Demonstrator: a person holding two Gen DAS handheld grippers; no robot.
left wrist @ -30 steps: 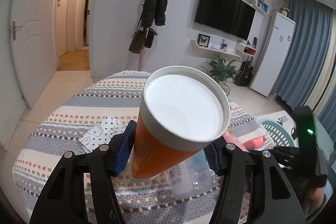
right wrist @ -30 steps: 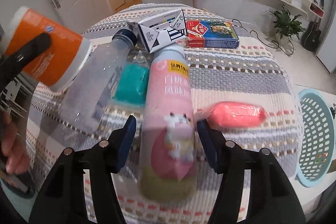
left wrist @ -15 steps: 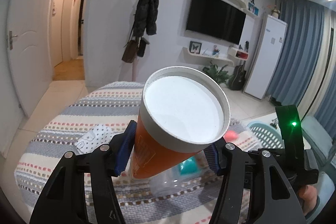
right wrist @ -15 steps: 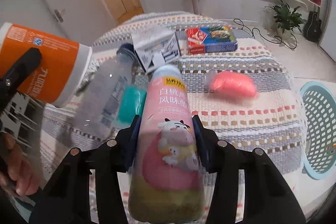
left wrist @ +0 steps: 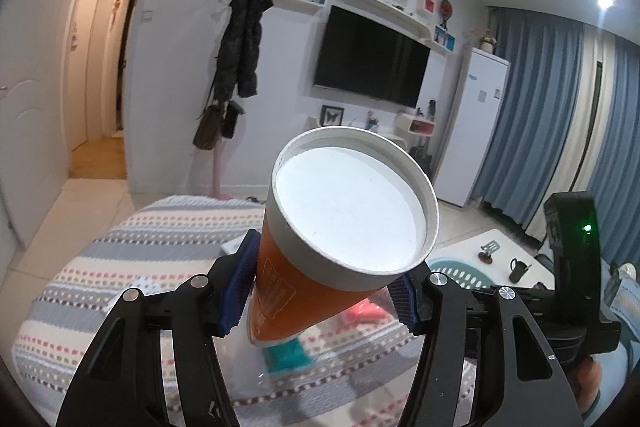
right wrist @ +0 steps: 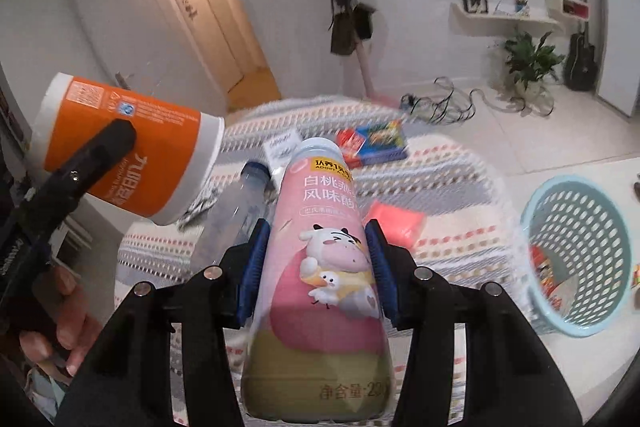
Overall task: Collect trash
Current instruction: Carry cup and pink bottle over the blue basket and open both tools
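Closest in the right wrist view, the right tongs (right wrist: 316,267) are clenched on a pink bottle (right wrist: 320,279), its blue pads pressing both sides of the body. The bottle's long axis runs straight ahead along the fingers, cap pointing away, base toward the camera. It is lifted clear of the striped tablecloth (right wrist: 440,195).

The left tongs (left wrist: 320,287) are likewise clenched, gripping an orange cup (left wrist: 304,291) by its tapered body, the white underside turned toward the lens. In the right view that cup (right wrist: 128,155) hangs up and to the left of the right tongs, held in the air on its side.

Beyond and below the pink bottle, a clear bottle (right wrist: 236,211) lies on the cloth just left of the right tongs, with a red packet (right wrist: 394,221) just right of them. Farther ahead sit a small white carton (right wrist: 284,147) and a red-and-blue box (right wrist: 372,145).

The blue basket (right wrist: 576,255) stands on the floor to the right of the right tongs, off the table's edge, already holding some wrappers. The right hand looks the nearer one to it; the left sees only its rim (left wrist: 460,273), low and right past the cup. The drop probably calls for a swing rightward.
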